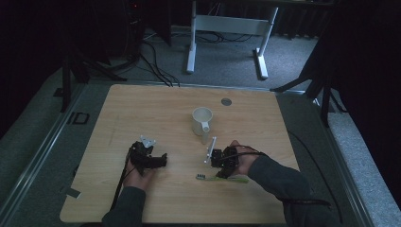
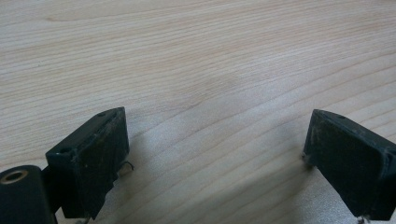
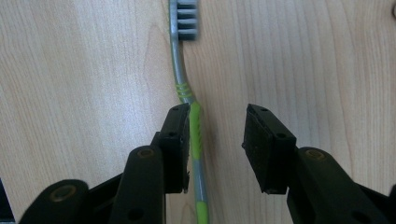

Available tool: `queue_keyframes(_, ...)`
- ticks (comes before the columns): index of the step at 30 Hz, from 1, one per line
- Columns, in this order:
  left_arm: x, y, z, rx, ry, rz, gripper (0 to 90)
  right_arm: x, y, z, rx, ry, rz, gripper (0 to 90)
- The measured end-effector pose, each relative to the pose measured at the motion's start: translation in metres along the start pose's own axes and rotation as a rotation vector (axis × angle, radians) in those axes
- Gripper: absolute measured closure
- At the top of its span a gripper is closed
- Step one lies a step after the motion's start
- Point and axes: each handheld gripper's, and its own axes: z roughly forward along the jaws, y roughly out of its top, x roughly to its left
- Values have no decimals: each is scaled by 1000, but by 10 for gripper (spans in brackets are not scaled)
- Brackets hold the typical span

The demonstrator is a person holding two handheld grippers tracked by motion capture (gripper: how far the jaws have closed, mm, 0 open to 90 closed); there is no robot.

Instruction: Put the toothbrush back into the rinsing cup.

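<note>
No writing can be read on the toothbrush (image 3: 196,133) or the white mug (image 1: 202,120). The right gripper (image 3: 215,140) hangs low over the wooden surface (image 1: 142,109), its fingers apart with the green and grey toothbrush lying flat between them, just beside one finger (image 3: 177,144). The left gripper (image 2: 215,149) rests over bare wood, fingers wide apart and holding nothing. The toothbrush lies near the surface's front edge, the mug near its middle.

White mug (image 1: 202,121) stands mid-table, only obstacle; bare wood around toothbrush (image 3: 189,93), open approach from all sides.
</note>
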Motion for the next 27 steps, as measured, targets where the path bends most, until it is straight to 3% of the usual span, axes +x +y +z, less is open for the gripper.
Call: queue_keyframes(27,0,0,0,1,-1,1,70,8,6,15,26,23,-19,615)
